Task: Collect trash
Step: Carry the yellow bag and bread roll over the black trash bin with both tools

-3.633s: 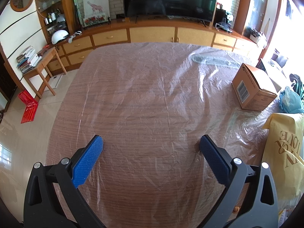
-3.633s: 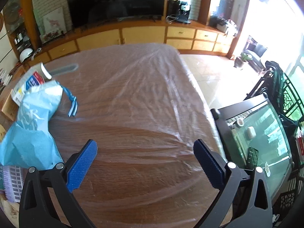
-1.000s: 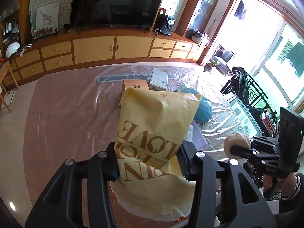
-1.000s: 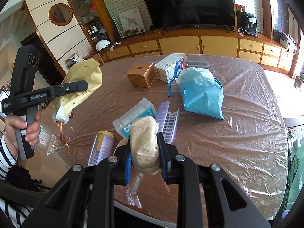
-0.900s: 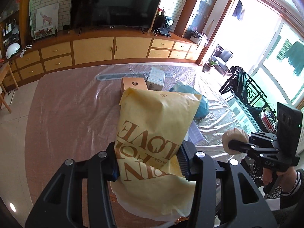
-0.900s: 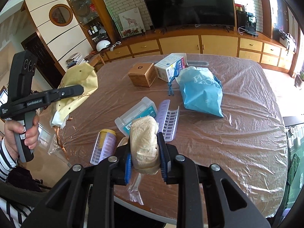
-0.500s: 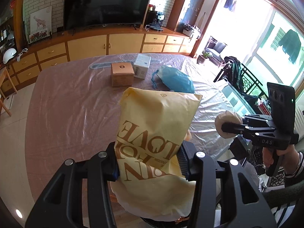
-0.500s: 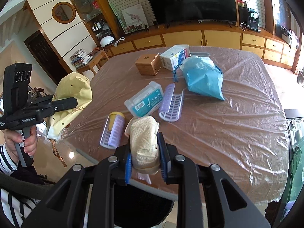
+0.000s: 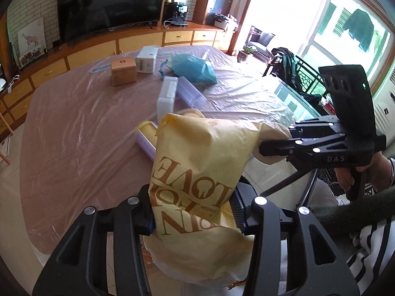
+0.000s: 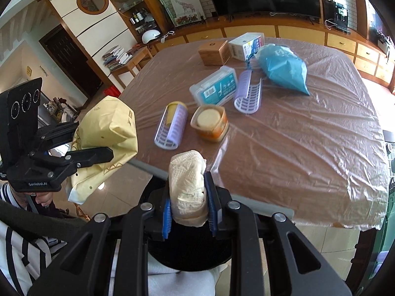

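Observation:
My left gripper (image 9: 195, 214) is shut on a yellow paper bag (image 9: 200, 180) printed with brown letters, held in the air off the table's near edge. It also shows in the right wrist view (image 10: 108, 133). My right gripper (image 10: 188, 203) is shut on a crumpled cream tissue wad (image 10: 188, 182), held beyond the table edge above a dark round bin (image 10: 187, 254). In the left wrist view the right gripper (image 9: 269, 145) is just right of the bag, the wad partly hidden behind it.
The plastic-covered table (image 10: 308, 133) holds a blue plastic bag (image 10: 281, 69), a brown box (image 10: 213, 51), a white box (image 10: 245, 44), a clear container with teal label (image 10: 214, 88), two purple ribbed holders (image 10: 248, 93), and an orange-lidded jar (image 10: 209, 123). Tiled floor lies below.
Both grippers have pulled back from the table toward its near edge and come closer together. The tissue wad now hangs over the dark bin. Both holds are unchanged.

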The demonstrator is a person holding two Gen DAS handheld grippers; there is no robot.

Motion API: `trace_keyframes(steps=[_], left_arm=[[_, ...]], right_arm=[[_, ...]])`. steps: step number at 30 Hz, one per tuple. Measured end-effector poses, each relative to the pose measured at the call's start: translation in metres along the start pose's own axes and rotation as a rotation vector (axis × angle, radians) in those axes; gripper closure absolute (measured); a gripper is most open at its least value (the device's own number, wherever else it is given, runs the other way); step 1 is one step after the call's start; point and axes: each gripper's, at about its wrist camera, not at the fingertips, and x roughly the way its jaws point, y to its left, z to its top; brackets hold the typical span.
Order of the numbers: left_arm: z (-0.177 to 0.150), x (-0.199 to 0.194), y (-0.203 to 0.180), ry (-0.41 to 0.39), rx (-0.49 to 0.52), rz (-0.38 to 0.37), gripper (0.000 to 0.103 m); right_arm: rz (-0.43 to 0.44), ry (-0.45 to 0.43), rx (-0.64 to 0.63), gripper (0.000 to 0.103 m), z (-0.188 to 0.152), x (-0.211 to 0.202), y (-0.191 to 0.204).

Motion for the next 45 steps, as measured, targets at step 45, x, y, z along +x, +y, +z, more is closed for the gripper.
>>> trace_keyframes(steps=[45], left_arm=[[-0.069, 0.098, -0.019, 0.292, 0.115, 0.061, 0.055]], right_arm=[[-0.095, 0.19, -0.07, 0.08, -0.056, 0.069, 0.014]])
